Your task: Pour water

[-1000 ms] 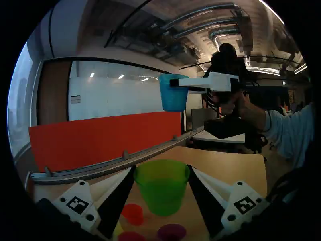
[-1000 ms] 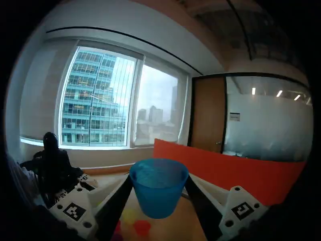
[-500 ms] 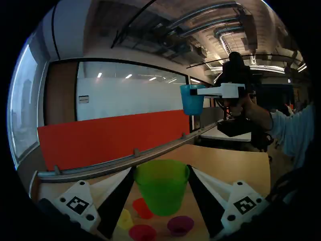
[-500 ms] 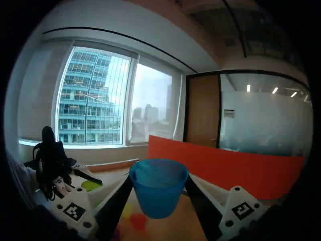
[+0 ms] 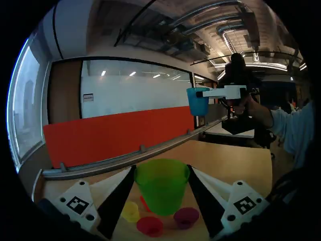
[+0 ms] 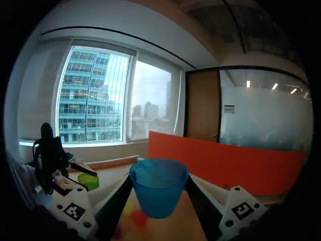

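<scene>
Right tool [image 6: 159, 170], clamped on blue cup [image 6: 158, 197], has drifted well away from left tool [image 5: 161, 170], clamped on green cup [image 5: 161, 193], both above bench [image 5: 228, 160]; tipping at this gap would probably spill water onto it.

Both views look level across the table [image 5: 228, 160], angled toward each other, sharing the orange partition [image 5: 120, 134]

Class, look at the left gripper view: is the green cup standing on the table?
No, the left gripper holds the green cup up in the air, above the table.
</scene>
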Demonstrator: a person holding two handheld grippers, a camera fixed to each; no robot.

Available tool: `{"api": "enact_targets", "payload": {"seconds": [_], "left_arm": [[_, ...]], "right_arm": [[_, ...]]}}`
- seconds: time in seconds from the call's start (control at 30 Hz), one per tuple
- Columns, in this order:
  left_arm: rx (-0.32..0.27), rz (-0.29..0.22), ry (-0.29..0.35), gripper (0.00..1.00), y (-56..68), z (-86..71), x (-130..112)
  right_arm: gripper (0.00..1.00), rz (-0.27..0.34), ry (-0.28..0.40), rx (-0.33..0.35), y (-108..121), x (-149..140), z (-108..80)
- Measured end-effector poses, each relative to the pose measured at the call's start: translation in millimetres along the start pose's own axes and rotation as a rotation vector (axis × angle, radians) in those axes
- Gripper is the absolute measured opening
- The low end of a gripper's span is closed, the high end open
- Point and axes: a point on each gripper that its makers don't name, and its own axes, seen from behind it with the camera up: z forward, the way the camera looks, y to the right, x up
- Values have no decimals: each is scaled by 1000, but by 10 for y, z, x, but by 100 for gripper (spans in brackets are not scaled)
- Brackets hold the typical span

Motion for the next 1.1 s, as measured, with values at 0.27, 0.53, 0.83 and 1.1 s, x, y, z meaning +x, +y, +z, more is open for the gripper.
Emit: {"api": "enact_targets", "payload": {"seconds": [0.27, 0.53, 0.83, 1.1], "left_arm": [[4, 14, -45, 90, -34, -86, -158], [-11, 20, -118, 90, -6, -136, -451], [-43, 9, -191, 90, 100, -135, -768], [-58, -6, -259, 90, 134, -138, -1039]], "right_arm": [[90, 1, -47, 25, -74, -210, 15], [90, 7, -115, 57, -154, -542, 26], [90, 4, -190, 81, -214, -926, 27], [90, 11, -266, 90, -196, -1288, -1]]}}
